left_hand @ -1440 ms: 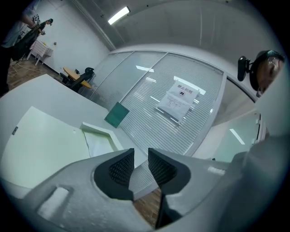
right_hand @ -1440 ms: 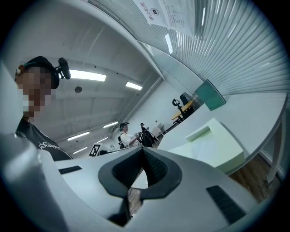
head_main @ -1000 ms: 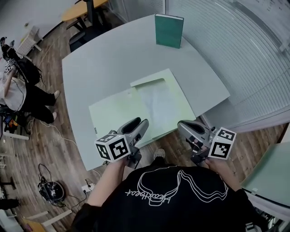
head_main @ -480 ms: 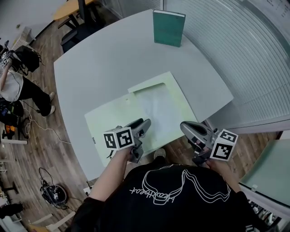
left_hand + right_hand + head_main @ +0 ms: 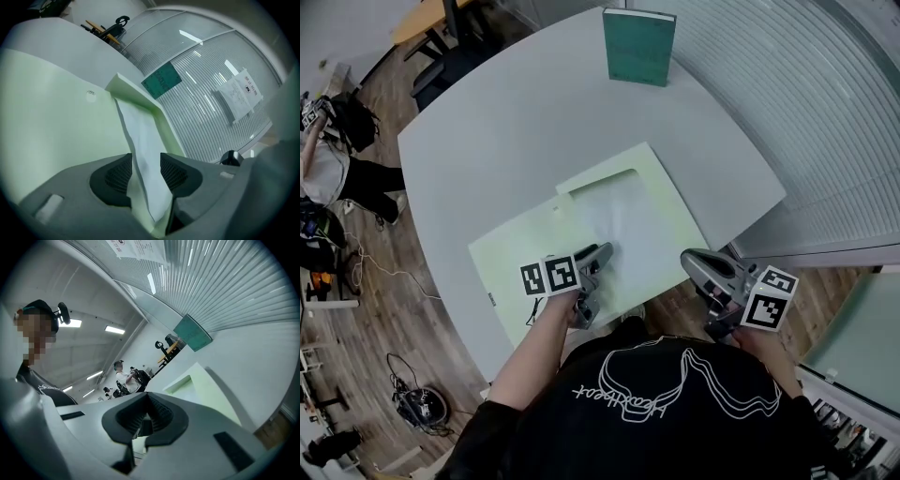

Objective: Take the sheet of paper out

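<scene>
A pale green folder (image 5: pixel 516 253) lies open on the grey table (image 5: pixel 506 131), with a white sheet of paper (image 5: pixel 623 220) tucked in its right half. My left gripper (image 5: pixel 602 255) is low over the folder's near edge. In the left gripper view its jaws stand open (image 5: pixel 146 173), and the sheet's (image 5: pixel 143 145) raised near corner runs between the pads without being pressed. My right gripper (image 5: pixel 692 265) hangs off the table's near right edge, beside the folder. Its jaws look shut (image 5: pixel 146 416) with nothing in them.
A green book (image 5: pixel 637 47) stands upright at the table's far edge, before a ribbed glass wall. A person (image 5: pixel 328 173) sits at the far left beyond the table, among bags and cables on the wooden floor. The table's rounded near edge runs just under both grippers.
My left gripper has dropped and moved forward over the folder's near edge, so the sheet's corner now lies between its jaws. The right gripper has shifted a little to the right.
</scene>
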